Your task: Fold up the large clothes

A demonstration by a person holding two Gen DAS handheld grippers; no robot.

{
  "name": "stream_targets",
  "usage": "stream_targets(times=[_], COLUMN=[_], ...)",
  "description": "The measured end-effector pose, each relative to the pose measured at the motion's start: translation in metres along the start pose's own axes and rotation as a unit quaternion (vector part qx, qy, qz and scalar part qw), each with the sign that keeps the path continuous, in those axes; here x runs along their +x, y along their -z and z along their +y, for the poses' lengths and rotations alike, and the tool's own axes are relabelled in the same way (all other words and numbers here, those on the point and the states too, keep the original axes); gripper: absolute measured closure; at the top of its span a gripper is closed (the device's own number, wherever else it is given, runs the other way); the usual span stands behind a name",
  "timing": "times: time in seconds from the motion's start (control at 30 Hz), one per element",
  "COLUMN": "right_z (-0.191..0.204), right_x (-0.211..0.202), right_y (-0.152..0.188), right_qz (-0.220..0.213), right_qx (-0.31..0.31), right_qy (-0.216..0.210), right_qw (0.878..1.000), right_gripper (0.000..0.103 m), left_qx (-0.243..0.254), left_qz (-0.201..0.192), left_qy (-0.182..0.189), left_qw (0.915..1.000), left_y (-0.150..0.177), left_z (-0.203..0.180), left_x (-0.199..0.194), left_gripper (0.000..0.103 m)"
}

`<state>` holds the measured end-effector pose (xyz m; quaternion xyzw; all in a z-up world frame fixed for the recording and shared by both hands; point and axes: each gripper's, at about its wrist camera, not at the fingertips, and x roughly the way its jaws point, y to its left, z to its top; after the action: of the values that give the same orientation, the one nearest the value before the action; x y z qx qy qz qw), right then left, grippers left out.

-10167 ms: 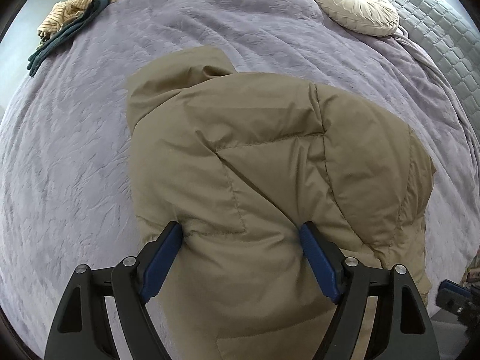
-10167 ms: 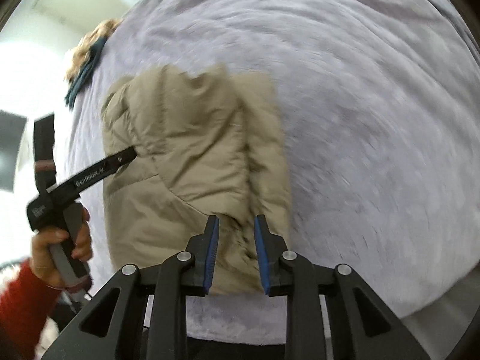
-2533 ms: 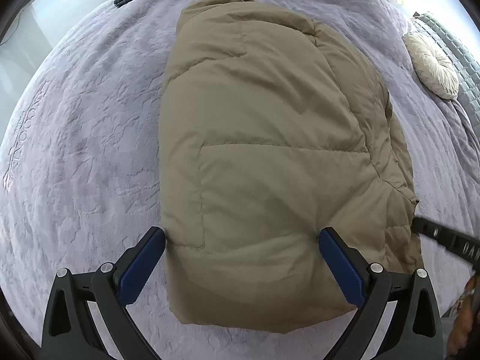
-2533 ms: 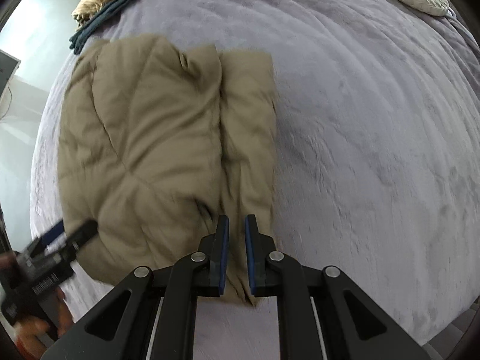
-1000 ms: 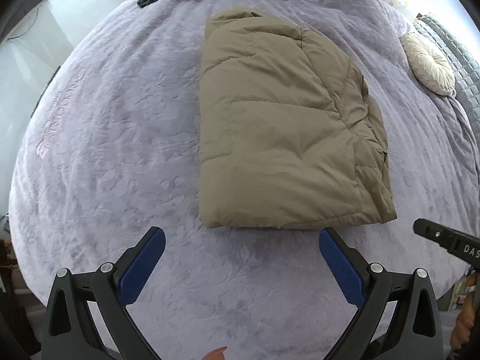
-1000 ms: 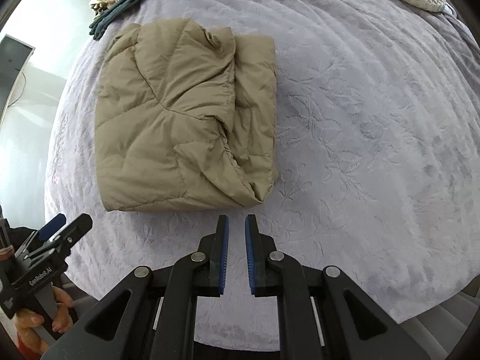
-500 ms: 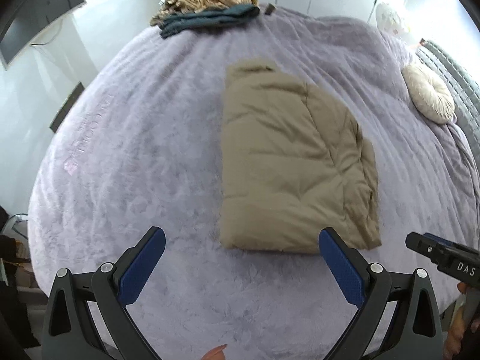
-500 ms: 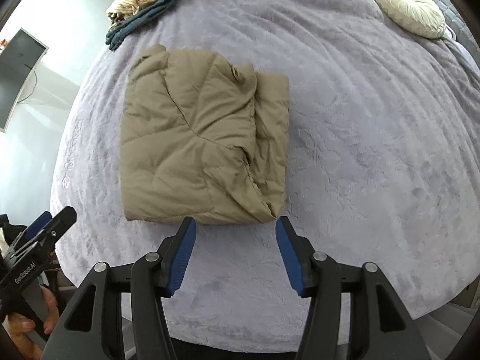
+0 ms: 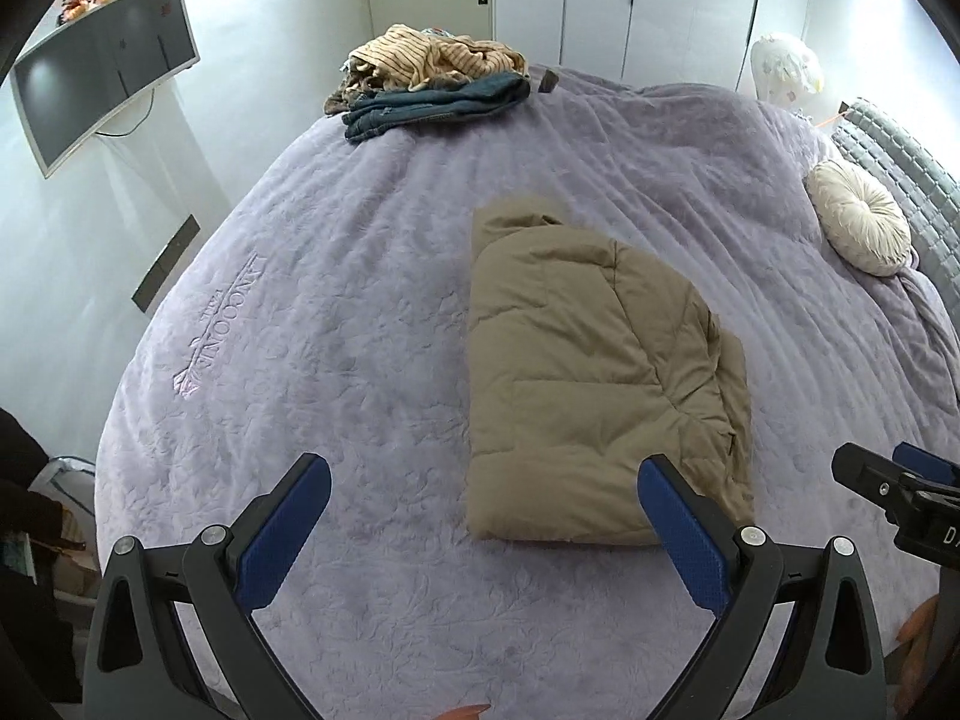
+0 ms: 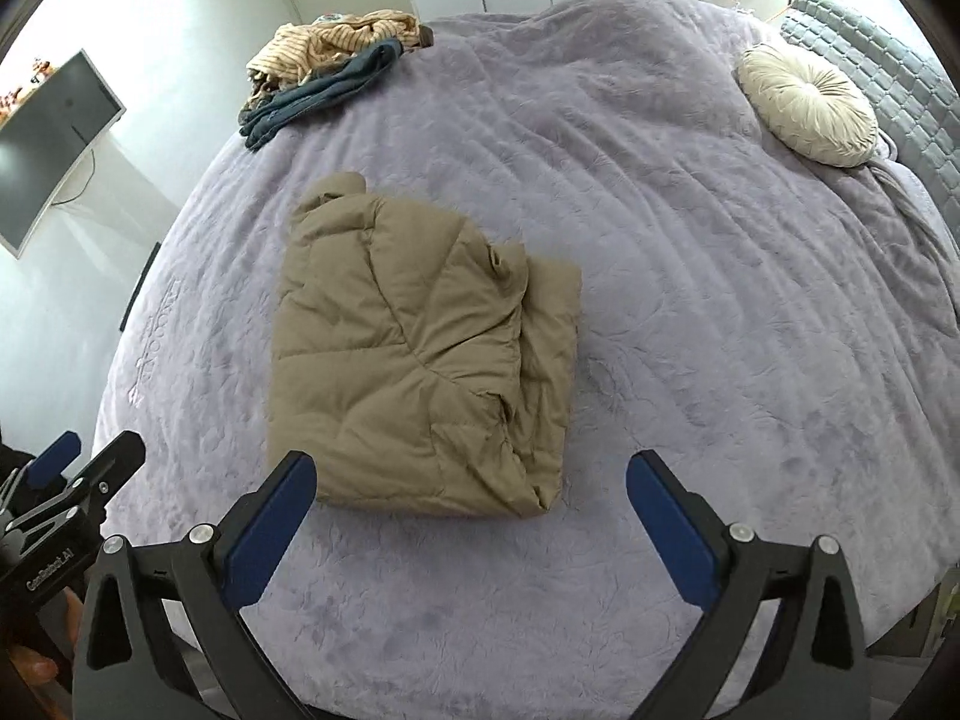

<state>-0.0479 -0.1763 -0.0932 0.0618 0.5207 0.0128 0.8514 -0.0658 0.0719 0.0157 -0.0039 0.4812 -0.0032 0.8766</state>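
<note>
A tan puffer jacket (image 9: 594, 372) lies folded into a thick rectangle on the lilac bedspread (image 9: 336, 312); it also shows in the right wrist view (image 10: 414, 360). My left gripper (image 9: 480, 480) is open and empty, held back above the bed's near edge, apart from the jacket. My right gripper (image 10: 468, 474) is open and empty too, hovering just short of the jacket's near edge. Each gripper shows at the side of the other's view: the right one (image 9: 900, 498) and the left one (image 10: 66, 492).
A pile of striped and dark blue clothes (image 9: 426, 84) sits at the far edge of the bed. A round cream cushion (image 9: 858, 222) lies by the grey quilted headboard (image 9: 900, 156). A wall-mounted TV (image 9: 102, 66) hangs at left. White wardrobe doors (image 9: 660, 0) stand behind.
Both grippers have pulled back and up from the jacket. The right gripper, shut a second ago, has opened wide. The jacket lies still, folded.
</note>
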Motion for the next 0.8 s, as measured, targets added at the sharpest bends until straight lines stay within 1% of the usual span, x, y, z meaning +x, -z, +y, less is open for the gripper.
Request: stream_targets(times=[0.27,0.5,0.8], right_z=[-0.001,0.001,0.005], right_x=[-0.004,-0.009,-0.011], right_y=[-0.001,0.001,0.002], right_qz=[-0.012,-0.02,-0.02], right_qx=[0.009,0.003,0.001], right_qy=[0.015,0.022,0.023], right_qw=[1.0,1.0,1.0], right_gripper=[0.0,0.0,0.0], left_qx=[-0.011,0.001,0.0], left_qz=[-0.007,-0.006,-0.009], left_qy=[-0.003,-0.006,0.001], left_qw=[0.9999,1.0,1.0], left_y=[-0.003,-0.003,-0.003], left_z=[0.005,0.0,-0.003], left_x=[-0.005,-0.006,-0.012], left_gripper=[0.001,0.001,0.001])
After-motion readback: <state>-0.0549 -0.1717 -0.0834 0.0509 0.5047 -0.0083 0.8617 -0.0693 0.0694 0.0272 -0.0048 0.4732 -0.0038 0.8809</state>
